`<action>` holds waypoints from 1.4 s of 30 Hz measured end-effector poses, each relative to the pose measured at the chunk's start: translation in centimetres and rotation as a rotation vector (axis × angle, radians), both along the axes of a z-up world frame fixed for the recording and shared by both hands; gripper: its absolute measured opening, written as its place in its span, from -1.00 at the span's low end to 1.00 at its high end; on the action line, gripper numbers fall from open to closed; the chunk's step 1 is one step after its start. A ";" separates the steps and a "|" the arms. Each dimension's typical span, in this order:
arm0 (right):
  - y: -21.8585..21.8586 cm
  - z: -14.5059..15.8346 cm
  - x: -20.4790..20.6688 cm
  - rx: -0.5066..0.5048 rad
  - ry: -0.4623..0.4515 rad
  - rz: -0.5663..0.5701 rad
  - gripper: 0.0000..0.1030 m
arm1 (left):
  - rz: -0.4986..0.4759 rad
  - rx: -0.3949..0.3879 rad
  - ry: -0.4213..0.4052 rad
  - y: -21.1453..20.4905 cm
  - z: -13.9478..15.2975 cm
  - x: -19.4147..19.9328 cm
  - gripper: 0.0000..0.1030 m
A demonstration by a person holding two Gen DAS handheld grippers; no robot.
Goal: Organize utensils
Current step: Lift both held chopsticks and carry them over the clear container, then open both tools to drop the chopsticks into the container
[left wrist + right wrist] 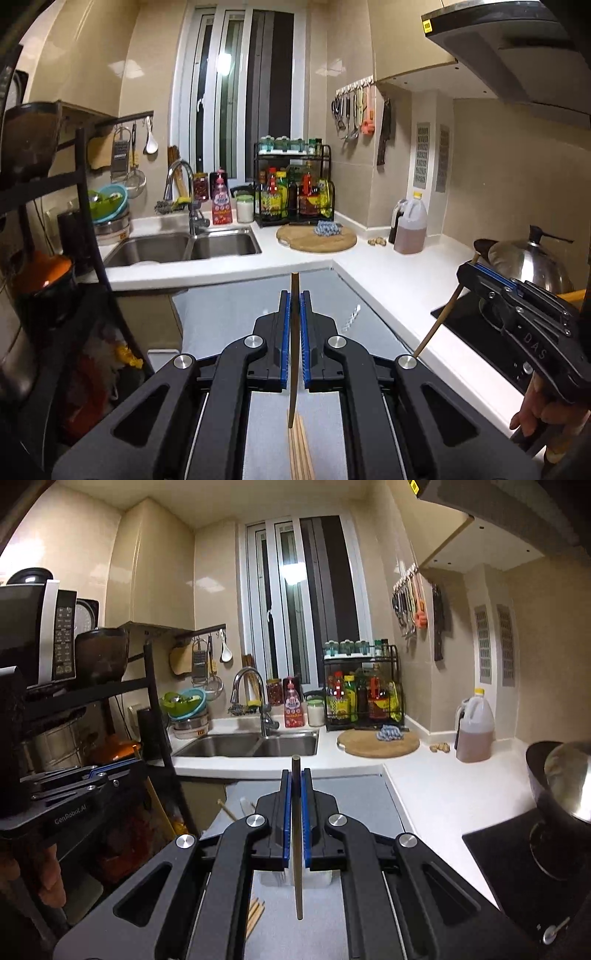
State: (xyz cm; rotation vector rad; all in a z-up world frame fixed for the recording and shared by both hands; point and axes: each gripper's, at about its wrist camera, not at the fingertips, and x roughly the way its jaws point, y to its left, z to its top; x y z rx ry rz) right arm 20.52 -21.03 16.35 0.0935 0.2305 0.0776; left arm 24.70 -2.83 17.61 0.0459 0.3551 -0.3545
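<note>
Mid-sort: left tongs (294, 299) clamped on one chopstick (294, 354), right tongs (295, 777) clamped on another chopstick (297, 849), both above the loose pile (301, 450) on the grey bench (258, 306). Next, probably: pairing them, tips aligned.

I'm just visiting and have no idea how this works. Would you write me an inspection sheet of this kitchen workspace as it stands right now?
Surface: grey worktop below both tools, white counter around it.
Job's things: one chopstick in the left tool, another chopstick in the right; loose chopsticks lie on the grey worktop.
Clutter: round cutting board, oil jug, bottle rack, double sink, lidded wok on the stove.
Grippers: left hand-held gripper shut on its chopstick; right hand-held gripper shut on its chopstick.
Cables: nothing seen.
Surroundings: window, hanging utensils, microwave on a shelf.
</note>
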 end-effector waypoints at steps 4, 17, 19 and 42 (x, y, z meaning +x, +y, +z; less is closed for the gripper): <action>0.2 2.2 2.0 0.001 -0.044 -0.007 -0.90 | -0.002 -0.041 -0.031 -0.7 1.8 1.7 -0.90; 0.4 4.7 9.7 -0.019 -0.116 -0.027 -0.90 | 0.045 -0.123 -0.103 -2.6 3.3 8.4 -0.90; 0.4 4.0 10.9 -0.025 -0.109 -0.028 -0.90 | 0.053 -0.107 -0.094 -3.1 2.3 9.4 -0.90; -1.0 -4.1 11.5 -0.019 0.038 -0.103 0.24 | 0.256 0.014 -0.059 -1.4 -2.7 9.2 0.85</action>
